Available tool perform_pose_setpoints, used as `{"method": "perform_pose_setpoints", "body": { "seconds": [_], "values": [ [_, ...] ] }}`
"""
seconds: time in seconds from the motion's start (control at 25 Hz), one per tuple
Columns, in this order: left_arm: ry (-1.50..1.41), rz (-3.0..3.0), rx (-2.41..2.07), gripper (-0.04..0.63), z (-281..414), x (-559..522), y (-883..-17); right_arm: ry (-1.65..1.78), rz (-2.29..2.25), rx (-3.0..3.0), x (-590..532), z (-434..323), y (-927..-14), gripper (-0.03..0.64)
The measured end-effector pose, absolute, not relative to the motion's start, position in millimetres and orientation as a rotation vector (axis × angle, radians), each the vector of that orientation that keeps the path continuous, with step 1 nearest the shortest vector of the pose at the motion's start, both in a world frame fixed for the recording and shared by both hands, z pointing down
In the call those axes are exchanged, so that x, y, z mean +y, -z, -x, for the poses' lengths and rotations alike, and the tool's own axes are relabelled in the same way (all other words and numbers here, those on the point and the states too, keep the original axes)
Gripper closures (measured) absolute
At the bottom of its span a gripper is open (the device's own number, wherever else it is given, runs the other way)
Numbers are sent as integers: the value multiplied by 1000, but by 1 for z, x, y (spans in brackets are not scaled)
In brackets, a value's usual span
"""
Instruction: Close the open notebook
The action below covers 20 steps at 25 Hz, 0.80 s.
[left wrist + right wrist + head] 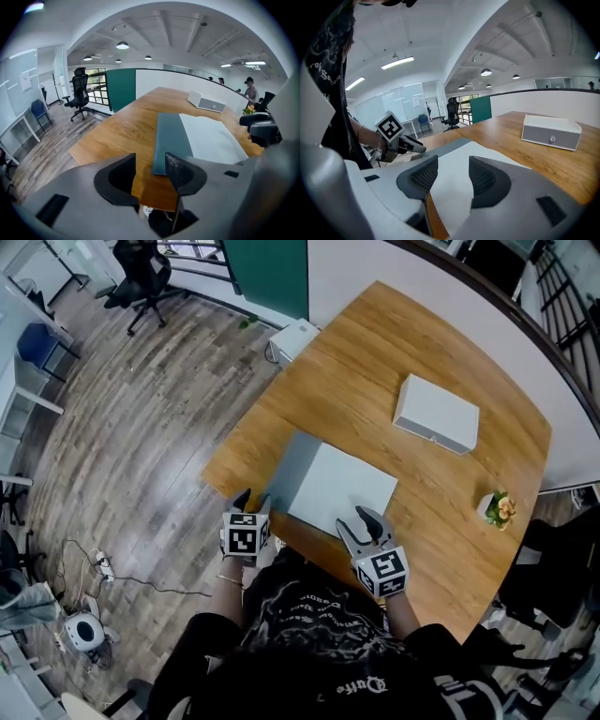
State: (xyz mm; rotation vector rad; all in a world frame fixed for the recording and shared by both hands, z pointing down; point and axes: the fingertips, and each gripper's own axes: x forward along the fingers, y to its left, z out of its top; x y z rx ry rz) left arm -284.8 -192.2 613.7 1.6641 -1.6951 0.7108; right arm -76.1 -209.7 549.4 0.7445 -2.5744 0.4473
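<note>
A wooden table [375, 362] on plank flooring [141, 409] is carrying a white box [436, 413] and a pot of flowers [497, 508]. The notebook [337, 486] is lying open at its near edge — there the left gripper [253, 501] and right gripper [364, 518] are gaping, empty.

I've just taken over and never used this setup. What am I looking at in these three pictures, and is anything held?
No robot here: a person holds a two-jaw tool in each hand. The head view looks down from their head; the other two look along each tool's jaws. On the wooden table lie an open notebook, a white box and a small potted plant. The left tool is at the table's near edge beside the notebook; the right tool is over the notebook's near edge. Both have jaws apart, holding nothing.
</note>
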Motion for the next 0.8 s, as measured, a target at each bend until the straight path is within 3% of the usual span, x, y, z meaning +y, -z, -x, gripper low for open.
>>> {"method": "perform_pose_setpoints", "body": {
  "seconds": [0.4,0.52,0.8],
  "values": [
    [-812,-1620,-1553,417,283,-189,-631,-427,-784,-2533,-216,82,-554,426],
    [-834,-1592,-1524,499,273,-190,-633,-417,-771,-2531,-216,87,-555,426],
    [-756,-1509,-1456,560,271,-189,-634,-407,-742,-2524,-214,93,-559,430]
  ]
}}
